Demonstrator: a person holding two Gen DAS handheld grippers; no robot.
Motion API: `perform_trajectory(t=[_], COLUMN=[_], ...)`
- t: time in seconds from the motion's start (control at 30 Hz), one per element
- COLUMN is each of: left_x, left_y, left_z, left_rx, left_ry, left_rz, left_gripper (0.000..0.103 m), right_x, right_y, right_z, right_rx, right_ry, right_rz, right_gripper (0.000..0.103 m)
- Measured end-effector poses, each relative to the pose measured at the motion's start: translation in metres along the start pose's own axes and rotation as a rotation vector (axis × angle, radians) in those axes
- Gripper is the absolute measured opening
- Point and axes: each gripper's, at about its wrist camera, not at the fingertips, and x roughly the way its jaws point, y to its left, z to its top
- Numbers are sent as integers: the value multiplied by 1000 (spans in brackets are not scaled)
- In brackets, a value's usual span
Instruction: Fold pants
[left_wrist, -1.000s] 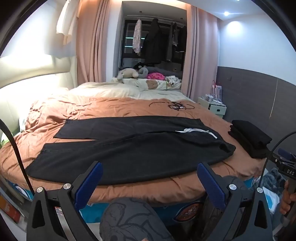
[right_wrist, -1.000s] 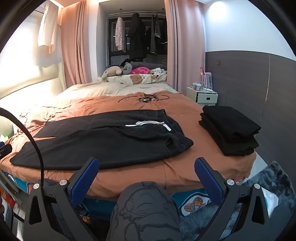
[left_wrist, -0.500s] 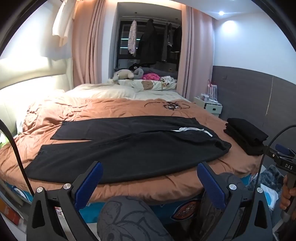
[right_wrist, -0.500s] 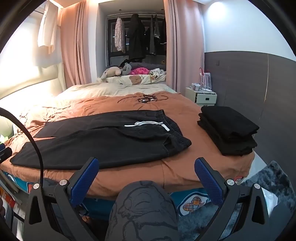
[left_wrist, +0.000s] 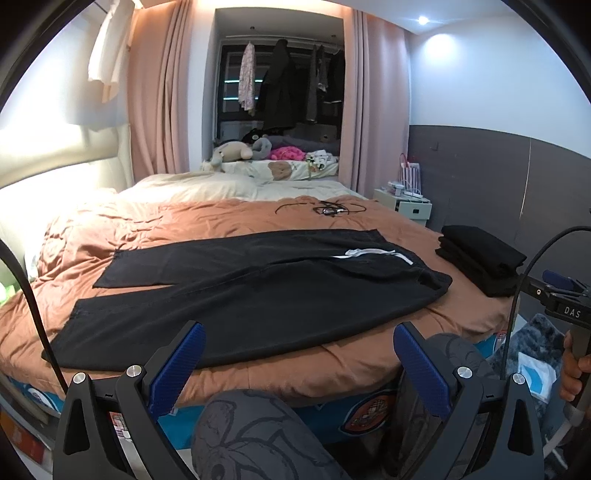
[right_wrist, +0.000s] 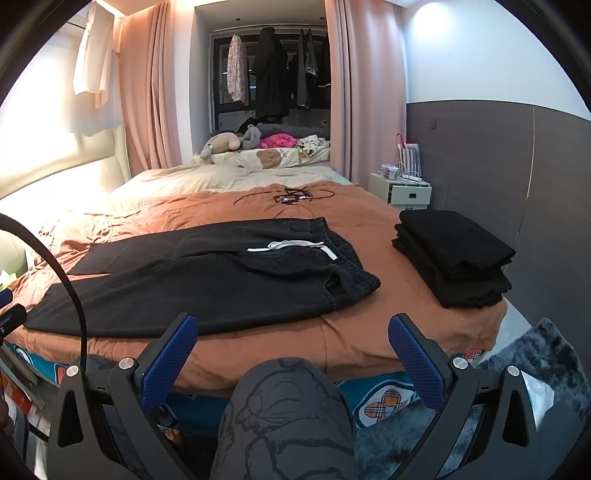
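- Black pants (left_wrist: 251, 291) flat on orange duvet (left_wrist: 155, 225), both legs spread, waistband right, near folded black stack (right_wrist: 452, 254).
- Soft, limp, probably light; best pinched at hem and waistband edges.
- Left gripper (left_wrist: 295, 354), right gripper (right_wrist: 291, 341): spread wide, empty, short of bed.

Bedroom with pink curtains (right_wrist: 147, 92) framing a dark alcove hung with clothes (right_wrist: 271, 70). Grey panelled lower wall (right_wrist: 480, 155) at right, white above, lit by a ceiling spot (left_wrist: 423, 19). White nightstand (right_wrist: 400, 192) beside the bed (right_wrist: 369, 218), orange-brown cover. Glowing cream headboard (left_wrist: 55, 173) at left.
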Motion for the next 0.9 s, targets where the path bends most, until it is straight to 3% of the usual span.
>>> perform_trajectory(t=[0.9], left_x=[-7], left_y=[6], left_z=[3], left_rx=[-34], left_ry=[1], left_rz=[27], left_gripper=[103], right_x=[-4], right_y=[0], right_z=[0], right_rx=[-7], right_ry=[-23], right_rz=[-11], right_gripper=[103])
